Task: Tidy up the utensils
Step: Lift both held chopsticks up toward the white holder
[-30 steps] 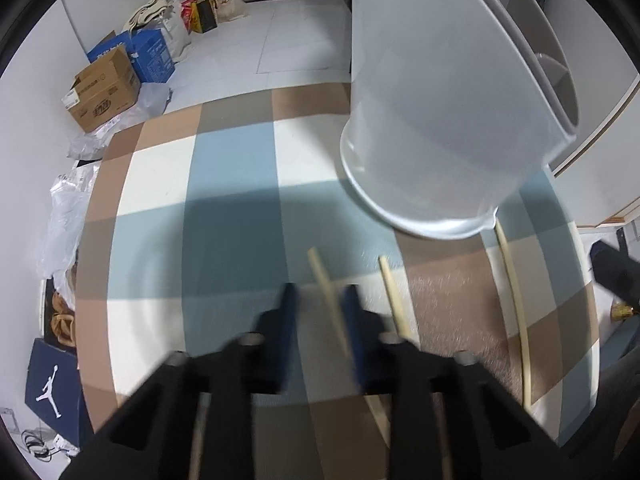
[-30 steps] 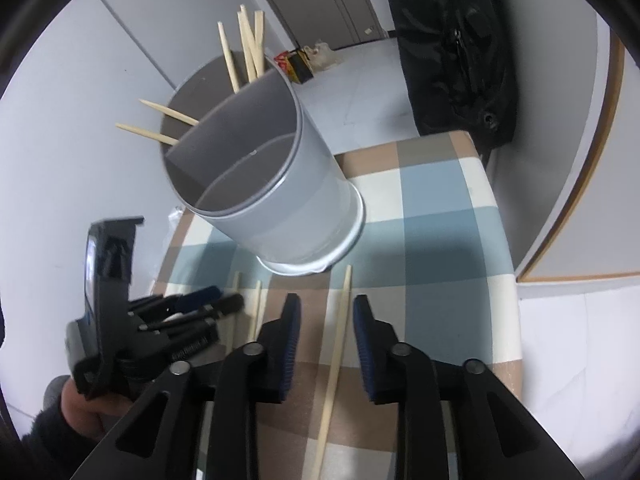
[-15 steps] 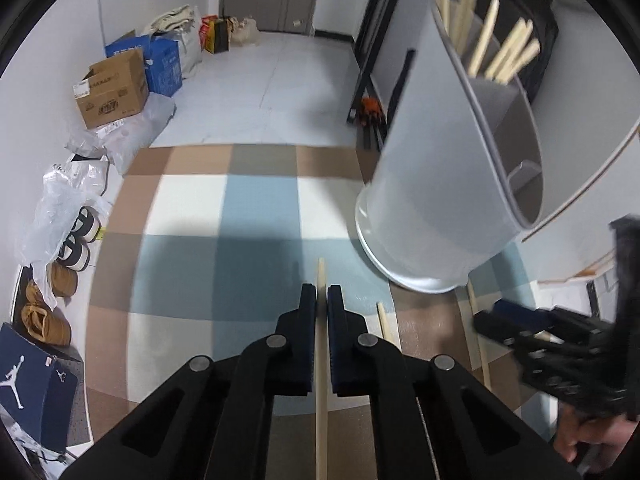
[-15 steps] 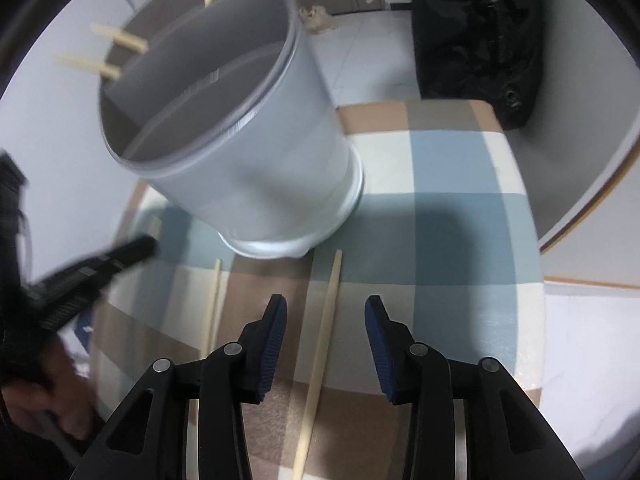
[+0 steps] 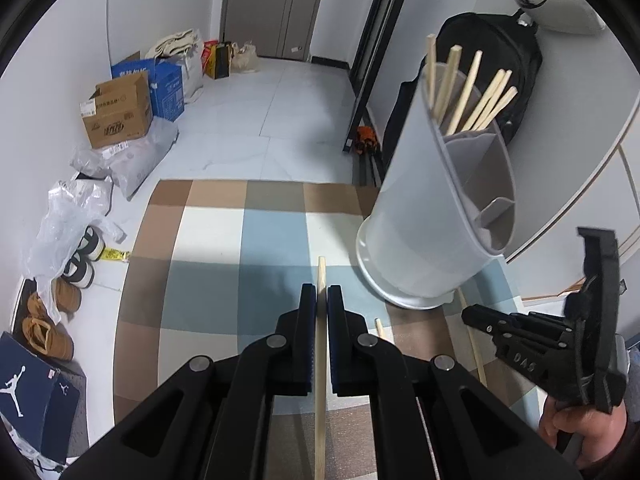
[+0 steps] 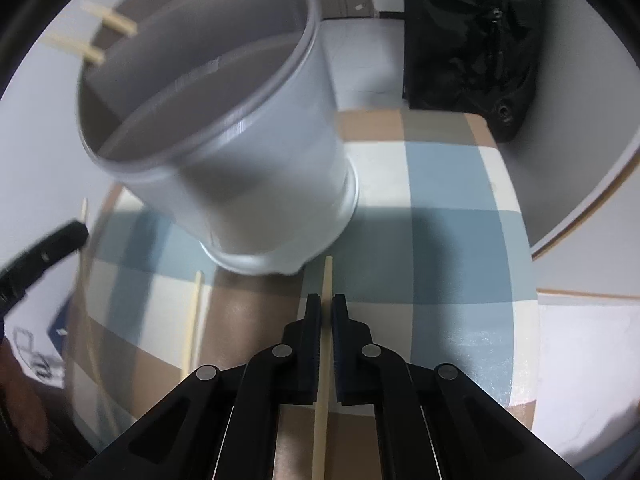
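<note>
A grey divided utensil holder (image 5: 440, 208) stands on a checked table (image 5: 240, 232) and holds several wooden chopsticks (image 5: 472, 92) in its far compartment. My left gripper (image 5: 321, 296) is shut on a wooden chopstick (image 5: 320, 360), held above the table left of the holder. My right gripper (image 6: 326, 304) is shut on another chopstick (image 6: 325, 360) just in front of the holder (image 6: 240, 140); it also shows in the left wrist view (image 5: 472, 314). A loose chopstick (image 6: 192, 316) lies on the table to the left.
Cardboard boxes (image 5: 120, 112), plastic bags (image 5: 80, 200) and shoes (image 5: 52, 312) sit on the floor left of the table. A black backpack (image 5: 500, 80) leans behind the holder. The table's right edge (image 6: 528, 280) is close to my right gripper.
My left gripper shut on a chopstick and lifted it off the table. My right gripper closed on the chopstick in front of the holder.
</note>
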Available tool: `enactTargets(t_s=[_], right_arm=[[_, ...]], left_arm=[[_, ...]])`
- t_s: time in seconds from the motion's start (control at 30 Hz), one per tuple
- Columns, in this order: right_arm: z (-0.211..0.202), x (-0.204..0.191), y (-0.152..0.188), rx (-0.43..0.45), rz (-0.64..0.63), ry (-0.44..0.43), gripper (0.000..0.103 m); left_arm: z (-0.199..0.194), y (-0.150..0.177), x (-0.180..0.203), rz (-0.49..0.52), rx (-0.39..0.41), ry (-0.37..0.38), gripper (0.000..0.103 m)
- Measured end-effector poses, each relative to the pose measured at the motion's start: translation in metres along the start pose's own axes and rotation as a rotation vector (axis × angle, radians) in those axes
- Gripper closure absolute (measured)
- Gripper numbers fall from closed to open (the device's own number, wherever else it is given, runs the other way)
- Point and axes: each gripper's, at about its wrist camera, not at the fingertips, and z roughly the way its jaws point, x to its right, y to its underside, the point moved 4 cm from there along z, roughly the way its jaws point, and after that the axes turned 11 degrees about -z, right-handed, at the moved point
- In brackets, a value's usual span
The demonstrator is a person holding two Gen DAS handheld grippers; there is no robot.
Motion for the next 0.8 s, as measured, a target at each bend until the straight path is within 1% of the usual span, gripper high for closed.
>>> enactTargets(t_s=[0.07,0.17,0.3,0.37,0.53,0.67,0.8], right_arm=[[-0.01,0.004,-0.002,0.034,0.017,-0.004,0.099],[-0.026,0.013,0.0,0.085,0.074,-0.048,0.099],[-0.047,0.023,0.005,0.142,0.126,-0.081,0.099],[-0.061,0.018,0.009,0.167,0.134,-0.089,0.099],[-0.091,0.019,0.015,0.248,0.135,-0.105,0.099],[-0.099,0.026,0.017,0.289,0.142,-0.123,0.099],[-0.116,0.027,0.017,0.342,0.136,-0.124,0.099]], left_arm=[[-0.002,-0.002,0.0,0.0,0.007,0.01,0.101],[-0.008,-0.002,0.002,0.007,0.02,0.022,0.101],[-0.021,-0.001,0.008,0.022,0.055,0.046,0.101],[-0.027,-0.001,0.01,0.024,0.077,0.049,0.101],[-0.042,-0.001,0.015,0.009,0.125,0.062,0.101],[-0.053,0.0,0.019,0.002,0.171,0.081,0.101],[-0.06,0.0,0.027,0.016,0.187,0.088,0.101]])
